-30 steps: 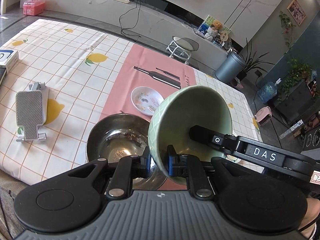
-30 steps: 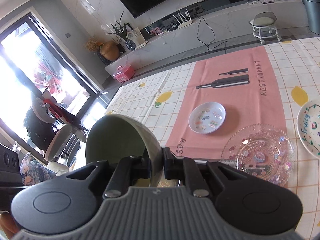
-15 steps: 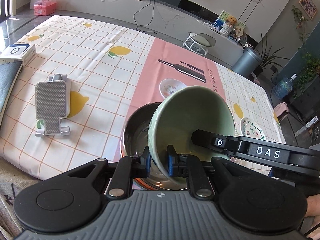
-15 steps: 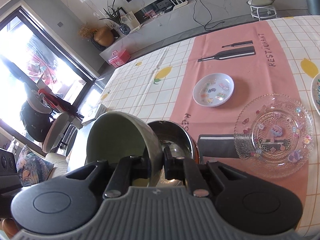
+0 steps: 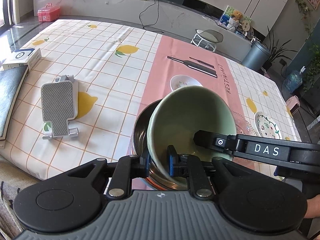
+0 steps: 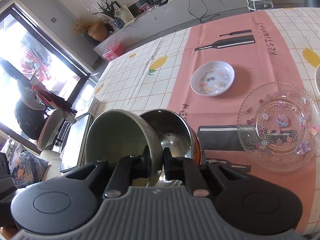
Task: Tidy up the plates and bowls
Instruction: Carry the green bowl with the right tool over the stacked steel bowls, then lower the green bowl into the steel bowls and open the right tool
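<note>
A pale green bowl (image 5: 190,116) hangs tilted over a steel bowl (image 5: 140,132) that stands on the pink strip of the tablecloth. My left gripper (image 5: 159,160) is shut on the green bowl's near rim. My right gripper (image 6: 157,161) is shut on the rim of the same green bowl (image 6: 116,138), with the steel bowl (image 6: 172,130) just behind it. In the left wrist view one of the right gripper's fingers (image 5: 208,142) reaches inside the green bowl. The green bowl's lower edge sits within the steel bowl's mouth; whether they touch is hidden.
A small white plate (image 6: 213,79) with stickers lies further back on the pink strip. A clear glass plate (image 6: 278,128) lies to the right, a painted white plate (image 5: 268,125) beyond it. A grey phone stand (image 5: 58,108) and a white box (image 5: 22,57) sit to the left.
Both grippers have come down with the green bowl, which now overlaps the steel bowl. The steel bowl has come into the right wrist view. Both grips are unchanged.
</note>
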Action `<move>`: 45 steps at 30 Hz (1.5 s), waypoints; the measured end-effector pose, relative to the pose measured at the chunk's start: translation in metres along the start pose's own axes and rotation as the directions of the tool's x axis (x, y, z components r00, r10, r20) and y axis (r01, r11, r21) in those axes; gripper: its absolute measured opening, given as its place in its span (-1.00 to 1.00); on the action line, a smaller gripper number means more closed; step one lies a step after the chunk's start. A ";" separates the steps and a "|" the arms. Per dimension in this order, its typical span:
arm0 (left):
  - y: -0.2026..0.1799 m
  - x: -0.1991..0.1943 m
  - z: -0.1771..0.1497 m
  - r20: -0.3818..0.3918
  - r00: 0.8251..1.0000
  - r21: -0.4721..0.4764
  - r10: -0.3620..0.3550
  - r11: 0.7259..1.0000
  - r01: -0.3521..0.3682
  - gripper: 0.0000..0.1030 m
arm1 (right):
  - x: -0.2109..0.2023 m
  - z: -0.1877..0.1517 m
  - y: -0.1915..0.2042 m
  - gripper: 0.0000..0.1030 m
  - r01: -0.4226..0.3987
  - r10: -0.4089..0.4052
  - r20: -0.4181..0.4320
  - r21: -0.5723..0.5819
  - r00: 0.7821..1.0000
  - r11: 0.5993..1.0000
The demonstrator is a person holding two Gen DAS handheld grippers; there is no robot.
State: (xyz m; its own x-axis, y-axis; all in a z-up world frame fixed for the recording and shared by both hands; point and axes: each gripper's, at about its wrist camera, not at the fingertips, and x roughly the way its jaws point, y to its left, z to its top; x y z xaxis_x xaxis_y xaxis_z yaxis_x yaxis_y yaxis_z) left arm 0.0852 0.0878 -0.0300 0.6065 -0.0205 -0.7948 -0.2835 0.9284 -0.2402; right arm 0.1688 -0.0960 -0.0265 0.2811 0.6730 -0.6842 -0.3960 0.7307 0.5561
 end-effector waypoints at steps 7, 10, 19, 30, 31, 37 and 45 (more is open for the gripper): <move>-0.011 0.001 -0.003 0.034 0.998 0.059 0.055 0.997 -0.057 -0.52 | 0.001 -0.001 0.004 -0.80 0.053 -0.053 0.018 -0.019 0.998 0.998; -0.011 -0.001 -0.003 0.058 0.996 0.067 0.063 0.996 -0.067 -0.40 | 0.002 -0.001 0.004 -0.80 0.058 -0.058 0.019 -0.022 0.998 0.998; -0.017 -0.012 -0.005 0.189 0.976 0.094 0.110 0.987 -0.130 -0.19 | 0.006 -0.004 0.010 -0.78 0.104 -0.102 0.028 -0.075 0.994 0.992; -0.003 -0.009 0.005 0.181 0.976 0.099 0.118 0.986 -0.137 0.06 | 0.017 -0.008 0.023 -0.76 0.196 -0.191 0.050 -0.169 0.980 0.966; 0.001 -0.008 0.007 0.163 0.982 0.082 0.099 0.990 -0.114 0.06 | 0.018 -0.007 0.024 -0.72 0.196 -0.191 0.043 -0.182 0.981 0.964; 0.024 -0.006 0.009 0.118 0.993 -0.016 0.020 1.000 -0.018 0.08 | 0.010 -0.006 0.034 -0.36 0.209 -0.197 0.074 -0.216 0.978 0.954; 0.036 -0.007 0.012 0.103 0.994 -0.074 -0.025 0.997 0.033 0.10 | -0.005 -0.006 0.043 0.07 0.225 -0.201 0.115 -0.264 0.973 0.938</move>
State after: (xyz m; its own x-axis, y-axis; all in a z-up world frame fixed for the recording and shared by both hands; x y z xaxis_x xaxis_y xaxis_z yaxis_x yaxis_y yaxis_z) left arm 0.0793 0.1253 -0.0262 0.6866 -0.0054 -0.7271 -0.3175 0.8974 -0.3065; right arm 0.1448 -0.0686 -0.0015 0.4540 0.5208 -0.7230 -0.5387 0.8067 0.2429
